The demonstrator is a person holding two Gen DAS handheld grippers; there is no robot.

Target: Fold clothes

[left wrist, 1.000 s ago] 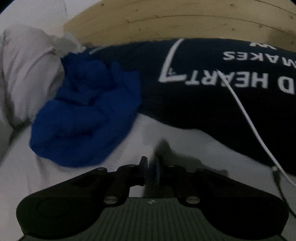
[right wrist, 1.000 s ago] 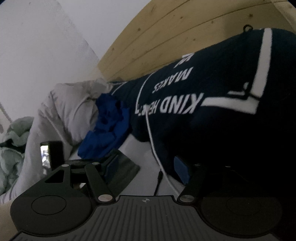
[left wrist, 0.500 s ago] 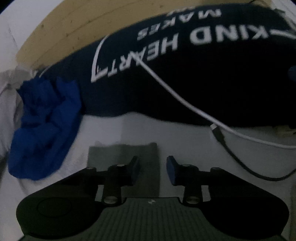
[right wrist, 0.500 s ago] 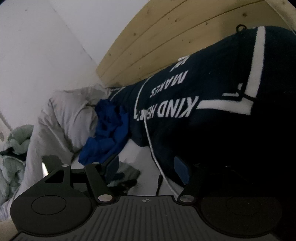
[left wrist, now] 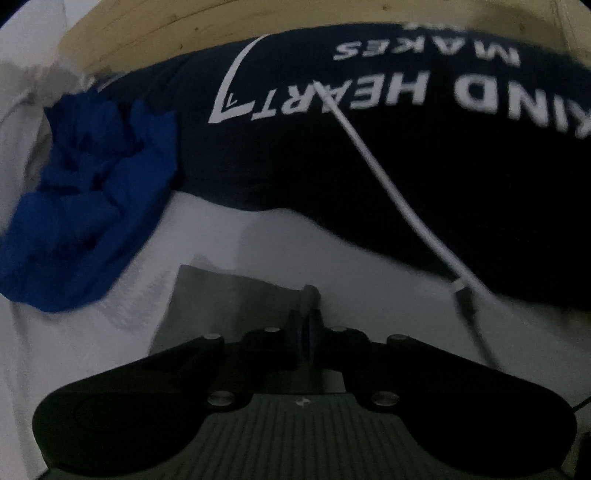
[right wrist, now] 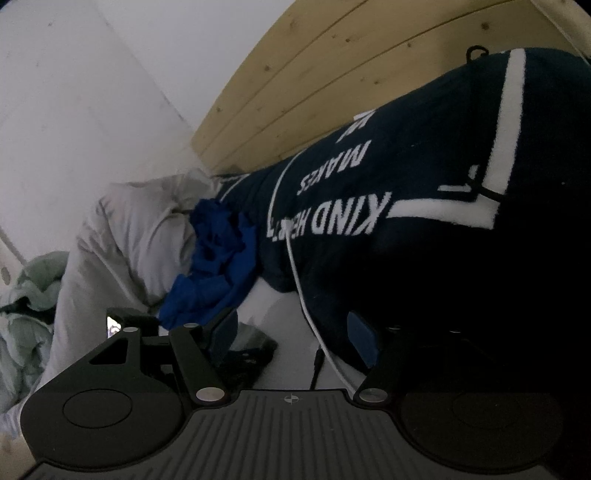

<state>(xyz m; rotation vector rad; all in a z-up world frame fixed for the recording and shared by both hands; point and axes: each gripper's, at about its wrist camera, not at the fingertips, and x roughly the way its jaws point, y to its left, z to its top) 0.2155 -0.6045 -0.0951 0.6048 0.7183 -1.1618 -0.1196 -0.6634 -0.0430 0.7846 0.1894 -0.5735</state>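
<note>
A small folded grey cloth [left wrist: 229, 306] lies flat on the white bed sheet [left wrist: 74, 350] just ahead of my left gripper [left wrist: 308, 314]. The left gripper is shut on the cloth's right edge. In the right wrist view the grey cloth [right wrist: 255, 341] shows dark behind the left finger of my right gripper [right wrist: 291, 332], which is open and empty above the sheet. A crumpled bright blue garment [left wrist: 88, 199] lies at the left, against the pillow; it also shows in the right wrist view [right wrist: 218, 266].
A navy pillow with white lettering [left wrist: 406, 147] lies along the wooden headboard [left wrist: 221, 26]. A white charging cable [left wrist: 402, 206] runs over it down to the sheet. A grey pillow [right wrist: 136, 236] and pale green bedding [right wrist: 26, 295] lie at the left.
My left gripper was shut, opened over the grey cloth half a second ago, and has now shut on the cloth's right edge. The right gripper has stayed open and nearly still.
</note>
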